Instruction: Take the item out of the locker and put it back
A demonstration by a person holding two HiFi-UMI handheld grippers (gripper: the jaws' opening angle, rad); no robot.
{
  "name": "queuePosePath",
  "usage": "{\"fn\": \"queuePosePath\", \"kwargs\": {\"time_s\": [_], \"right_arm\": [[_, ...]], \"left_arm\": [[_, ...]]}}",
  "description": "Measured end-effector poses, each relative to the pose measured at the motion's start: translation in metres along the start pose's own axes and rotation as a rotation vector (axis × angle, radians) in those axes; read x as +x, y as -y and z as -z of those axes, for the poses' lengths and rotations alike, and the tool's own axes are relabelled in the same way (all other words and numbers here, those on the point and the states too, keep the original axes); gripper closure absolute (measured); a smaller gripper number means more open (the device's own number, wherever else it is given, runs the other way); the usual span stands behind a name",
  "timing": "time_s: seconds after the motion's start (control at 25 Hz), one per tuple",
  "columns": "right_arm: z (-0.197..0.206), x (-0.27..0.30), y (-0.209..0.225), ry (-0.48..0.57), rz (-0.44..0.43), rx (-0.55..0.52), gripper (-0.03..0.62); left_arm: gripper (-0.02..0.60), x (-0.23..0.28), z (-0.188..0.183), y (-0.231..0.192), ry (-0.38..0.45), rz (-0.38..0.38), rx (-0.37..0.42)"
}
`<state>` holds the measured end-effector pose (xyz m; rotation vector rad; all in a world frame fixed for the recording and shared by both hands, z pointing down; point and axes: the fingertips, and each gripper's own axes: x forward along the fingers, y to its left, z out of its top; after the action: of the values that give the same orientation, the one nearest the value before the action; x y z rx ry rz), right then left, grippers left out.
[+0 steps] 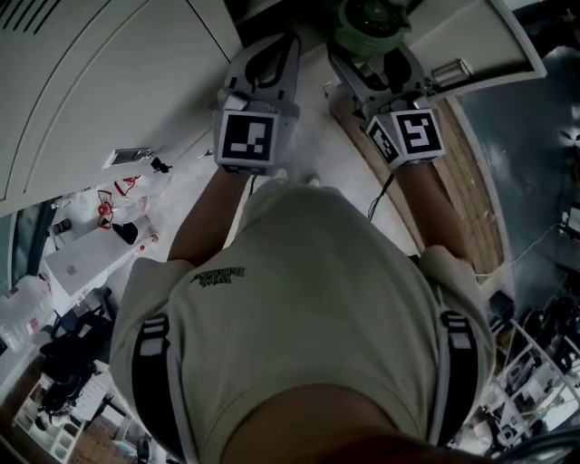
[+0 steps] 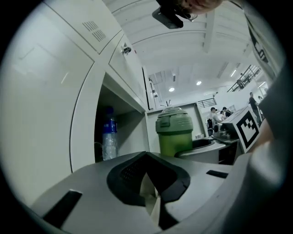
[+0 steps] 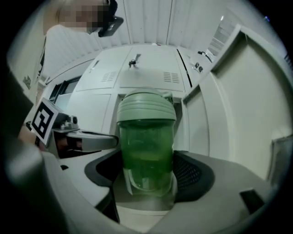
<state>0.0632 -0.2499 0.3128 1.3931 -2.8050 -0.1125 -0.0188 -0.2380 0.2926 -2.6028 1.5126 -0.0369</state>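
Note:
A green translucent bottle [image 3: 146,146] with a pale green lid stands upright between the jaws of my right gripper [image 3: 146,172], which is shut on it. It hangs in front of the open locker compartment [image 3: 181,114]. In the head view the bottle's lid [image 1: 367,16] shows at the top, just past the right gripper [image 1: 370,47]. My left gripper [image 1: 261,56] is beside it on the left, jaws shut with nothing between them. The left gripper view shows the green bottle [image 2: 174,132] off to the right of that gripper [image 2: 149,180], apart from it.
A clear water bottle [image 2: 109,137] with a blue cap stands inside an open locker compartment on the left. The locker's open door [image 3: 242,119] stands at the right. White locker fronts [image 1: 109,82] fill the left. Cluttered shelves and cables [image 1: 535,362] lie behind the person.

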Motion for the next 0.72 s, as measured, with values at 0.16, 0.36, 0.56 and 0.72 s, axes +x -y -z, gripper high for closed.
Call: {"fn": "queuePosePath", "kwargs": {"time_s": [0.16,0.36,0.56,0.72], "right_arm": [[-0.021,-0.026,-0.013,0.028,-0.015,-0.002,0.238],[-0.030,-0.050,-0.026,0.031,-0.009,-0.010,0.238],[-0.021,-0.063,-0.035,0.032,-0.005,0.022,0.238],[-0.008,-0.074,-0.040,0.016,-0.006,0.047,0.238]], "left_arm": [[0.566,-0.015,-0.023,0.005,0.043,0.012,0.015],[0.566,-0.036,-0.036,0.013,0.062,0.034,0.004],[0.566,-0.049,-0.023,0.015,0.019,0.028,0.026],[0.566,-0.057,-0.007,0.018,-0.012,0.028,0.017]]}}
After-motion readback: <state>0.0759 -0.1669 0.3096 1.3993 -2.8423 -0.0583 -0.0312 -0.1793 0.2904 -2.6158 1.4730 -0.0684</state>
